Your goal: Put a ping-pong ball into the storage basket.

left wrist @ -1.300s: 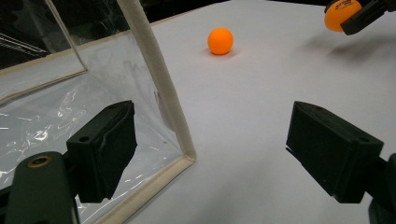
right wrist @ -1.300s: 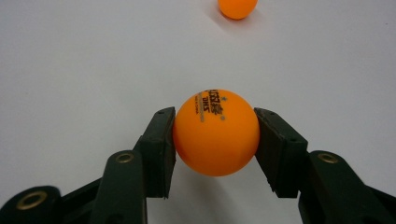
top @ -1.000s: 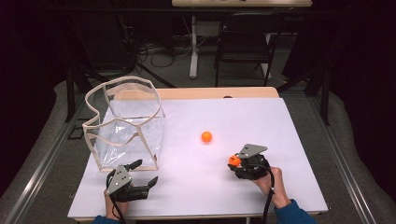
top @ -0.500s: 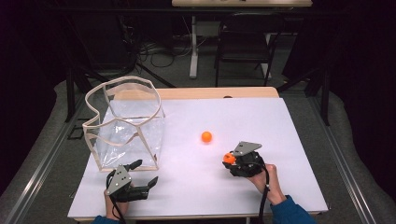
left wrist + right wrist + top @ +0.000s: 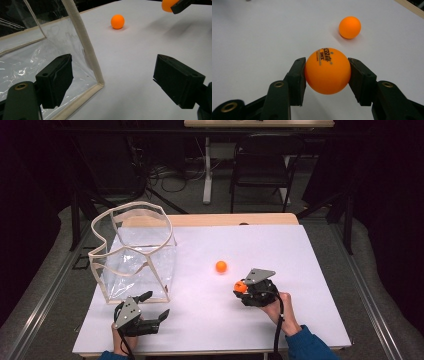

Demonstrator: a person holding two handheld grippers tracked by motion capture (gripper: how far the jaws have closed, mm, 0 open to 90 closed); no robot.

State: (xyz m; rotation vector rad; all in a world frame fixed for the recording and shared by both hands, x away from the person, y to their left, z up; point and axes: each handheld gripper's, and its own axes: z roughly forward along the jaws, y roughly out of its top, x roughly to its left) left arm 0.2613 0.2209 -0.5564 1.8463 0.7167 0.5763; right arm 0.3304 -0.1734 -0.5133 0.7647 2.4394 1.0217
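Clear plastic bag (image 5: 135,257), cream-edged rim, stands open at about 9 o'clock on the white table (image 5: 300,270); its near corner lies just beside the left gripper (image 5: 152,305). Left gripper sits at about 7 o'clock, jaws wide apart with nothing between them. In the left gripper view the bag's cream seam (image 5: 82,45) crosses just inside the left jaw, and bare table lies between the jaws.

Loose orange ball (image 5: 221,266) rests on the table near centre, apart from both grippers; from the left gripper view it lies at 12 o'clock (image 5: 117,21).

Right gripper (image 5: 240,287), at about 5 o'clock, is clamped on a second orange ball (image 5: 327,70), both pads pressing its sides, printed lettering facing up. The held ball is clear of the table surface. From the right gripper view the loose ball (image 5: 349,27) lies at 1 o'clock, near but not touching.
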